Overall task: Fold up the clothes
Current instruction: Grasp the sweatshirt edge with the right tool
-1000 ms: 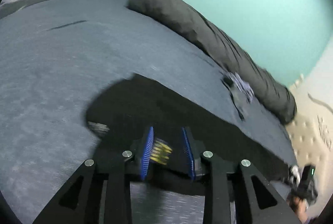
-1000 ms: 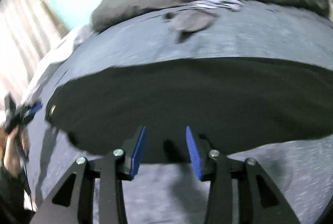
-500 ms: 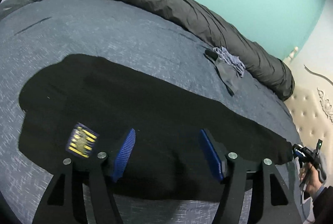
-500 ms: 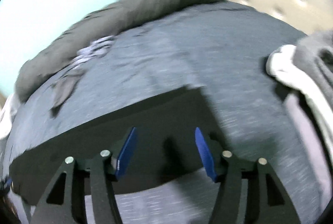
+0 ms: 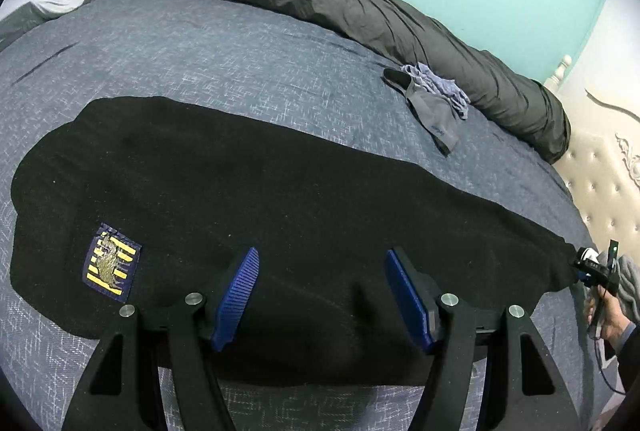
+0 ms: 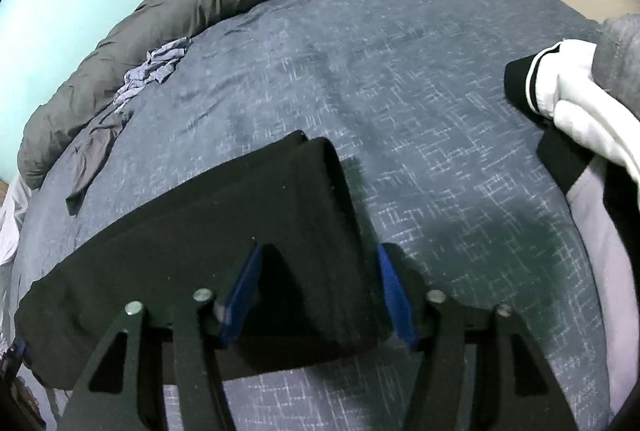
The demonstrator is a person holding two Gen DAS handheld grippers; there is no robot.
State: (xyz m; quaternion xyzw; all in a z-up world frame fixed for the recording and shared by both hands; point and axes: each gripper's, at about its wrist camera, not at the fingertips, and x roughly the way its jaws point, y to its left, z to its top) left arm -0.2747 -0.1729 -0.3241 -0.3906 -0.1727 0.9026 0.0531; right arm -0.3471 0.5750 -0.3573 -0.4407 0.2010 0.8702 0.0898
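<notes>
A long black garment [image 5: 280,199] lies flat across the blue bedspread [image 5: 200,43], with a blue-and-yellow patch [image 5: 111,266] near its left end. My left gripper [image 5: 322,297] is open and empty, just above the garment's near edge. My right gripper [image 6: 318,291] is open over the garment's right end [image 6: 240,215], fingers either side of the cloth, not closed on it. The right gripper also shows in the left wrist view [image 5: 592,267] at the garment's far right tip.
A rolled dark grey duvet [image 5: 360,7] lies along the far side by the teal wall. A small pile of grey and lilac clothes [image 5: 432,99] sits in front of it. More clothes, white, black and grey [image 6: 572,99], are heaped at the right. A tufted headboard [image 5: 600,171] stands at the right.
My left gripper opened, let go of the black garment and drew back. The garment now lies spread flat. My right gripper swung to the garment's right end.
</notes>
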